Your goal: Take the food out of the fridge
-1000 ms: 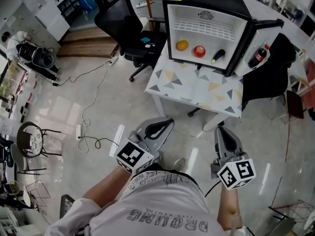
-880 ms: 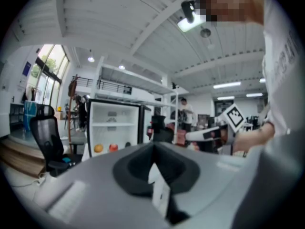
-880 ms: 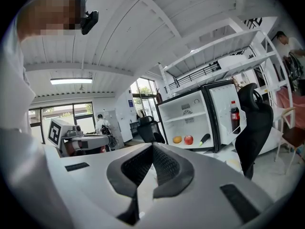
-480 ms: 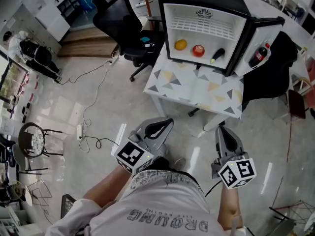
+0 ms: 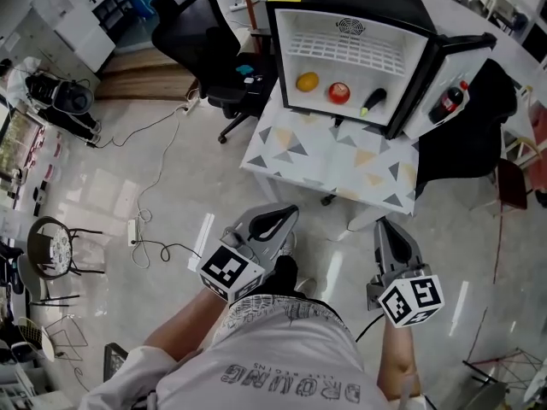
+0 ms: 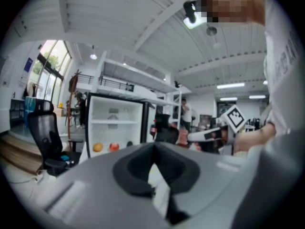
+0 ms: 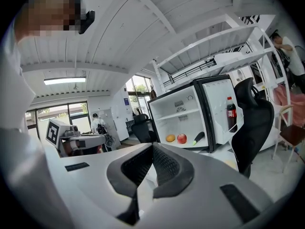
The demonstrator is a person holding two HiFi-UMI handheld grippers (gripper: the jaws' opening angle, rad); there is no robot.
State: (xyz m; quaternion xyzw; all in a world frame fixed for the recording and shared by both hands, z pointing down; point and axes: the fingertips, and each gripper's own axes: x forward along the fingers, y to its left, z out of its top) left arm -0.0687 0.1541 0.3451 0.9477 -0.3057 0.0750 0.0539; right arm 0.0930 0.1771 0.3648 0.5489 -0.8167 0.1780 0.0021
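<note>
A small black fridge (image 5: pixel 346 32) stands open on a patterned table (image 5: pixel 333 156). Inside lie an orange (image 5: pixel 307 81), a red apple (image 5: pixel 339 92) and a dark cucumber (image 5: pixel 373 101); a cola bottle (image 5: pixel 444 102) sits in the door. The same orange (image 7: pixel 170 138), apple (image 7: pixel 181 138) and cucumber (image 7: pixel 198 137) show in the right gripper view. My left gripper (image 5: pixel 289 214) and right gripper (image 5: pixel 382 225) hang well short of the table, over the floor. Both are shut and hold nothing.
A black office chair (image 5: pixel 209 54) stands left of the table, another dark chair (image 5: pixel 466 139) at its right. A cable and power strip (image 5: pixel 137 229) lie on the glossy floor. Stools (image 5: pixel 51 250) and shelving are at the far left.
The fridge and table have slid a little left and up in the head view. Both grippers keep the same pose, shut and close to my body.
</note>
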